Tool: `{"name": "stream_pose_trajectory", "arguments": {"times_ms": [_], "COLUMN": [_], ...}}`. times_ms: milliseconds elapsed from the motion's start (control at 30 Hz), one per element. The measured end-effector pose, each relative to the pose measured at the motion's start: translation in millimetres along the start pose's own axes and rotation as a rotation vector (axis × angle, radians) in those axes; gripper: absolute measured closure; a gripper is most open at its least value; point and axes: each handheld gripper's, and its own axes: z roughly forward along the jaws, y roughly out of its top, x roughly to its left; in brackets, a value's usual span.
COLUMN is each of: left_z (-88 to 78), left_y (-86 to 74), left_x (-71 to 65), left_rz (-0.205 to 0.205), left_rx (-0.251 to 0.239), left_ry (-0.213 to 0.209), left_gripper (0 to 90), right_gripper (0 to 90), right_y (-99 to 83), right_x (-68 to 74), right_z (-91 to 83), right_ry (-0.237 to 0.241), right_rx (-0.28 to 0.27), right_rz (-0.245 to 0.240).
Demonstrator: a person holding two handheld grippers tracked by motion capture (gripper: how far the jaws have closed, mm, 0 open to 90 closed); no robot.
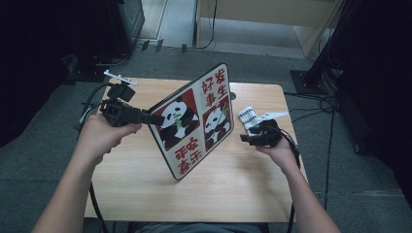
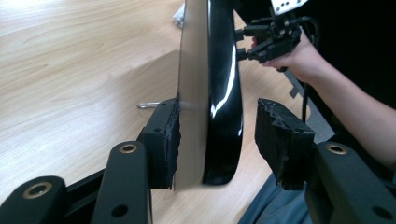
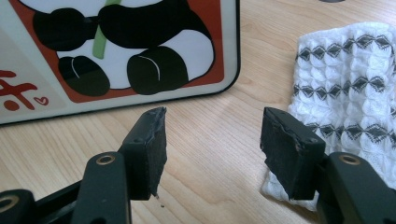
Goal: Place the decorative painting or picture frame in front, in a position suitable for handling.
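Panda board (image 1: 194,121): flat panel, printed face with two pandas and red characters, standing tilted near table (image 1: 145,194) centre, lower corner down on the wood toward 6 o'clock, top corner up toward 12.

Left gripper (image 1: 145,117) at the board's 9 o'clock edge. In the left gripper view the board's (image 2: 210,93) edge stands between the jaws: one pad touching the pale face, the other pad clear of the glossy black back with a visible gap. Jaws parted, no squeeze on the board.

Right gripper (image 1: 248,138) at the board's 3 o'clock, just beside it, not touching. Jaws (image 3: 210,149) wide apart, nothing between them, bare wood below.

Patterned white cloth (image 1: 248,118) lies on the table at 1 o'clock from the right gripper, near the board's edge.
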Motion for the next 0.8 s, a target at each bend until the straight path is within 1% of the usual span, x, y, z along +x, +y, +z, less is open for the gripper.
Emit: {"name": "stream_pose_trajectory", "arguments": {"times_ms": [33,133,233,333,433,500,633,700,800], "left_z": [-0.5,-0.8,0.5,2.3,5.4,7.5,12.8,16.2,23.2], "left_y": [-3.1,-11.5,-20.3,-29.5,-39.3,-45.5,-55.1,-59.0,-64.2], "left_x": [-0.5,-1.9,-0.3,3.5,6.5,8.5,10.7,9.3,7.9], "left_rz": [0.006,0.015,0.007,0.004,0.004,-0.005,-0.013,0.000,0.010], "left_rx": [-0.004,-0.014,-0.033,-0.053,-0.088,-0.100,-0.110,-0.114,-0.109], "left_ry": [-0.002,0.018,0.017,0.019,0.031,0.020,0.011,0.027,0.022], "left_gripper": [50.5,50.4,50.1,49.9,50.1,50.3,50.2,50.2,50.1], "right_gripper": [42.3,42.3,43.1,43.0,43.0,43.1,45.2,45.7,46.5], "right_y": [0.1,0.4,0.5,1.0,0.8,1.6,5.9,8.7,11.9], "right_x": [-0.8,-2.8,-5.3,-8.0,-10.6,-12.1,-17.8,-21.6,-29.9], "right_z": [0.0,-0.1,0.4,1.5,2.8,3.7,4.7,4.6,2.8], "right_ry": [0.000,-0.002,0.002,0.002,0.000,-0.001,-0.015,-0.035,-0.056], "right_rx": [0.001,0.000,0.004,0.016,0.029,0.029,0.024,0.018,-0.016], "right_rz": [0.000,0.006,0.008,0.021,0.018,0.017,0.012,0.006,0.032]}}
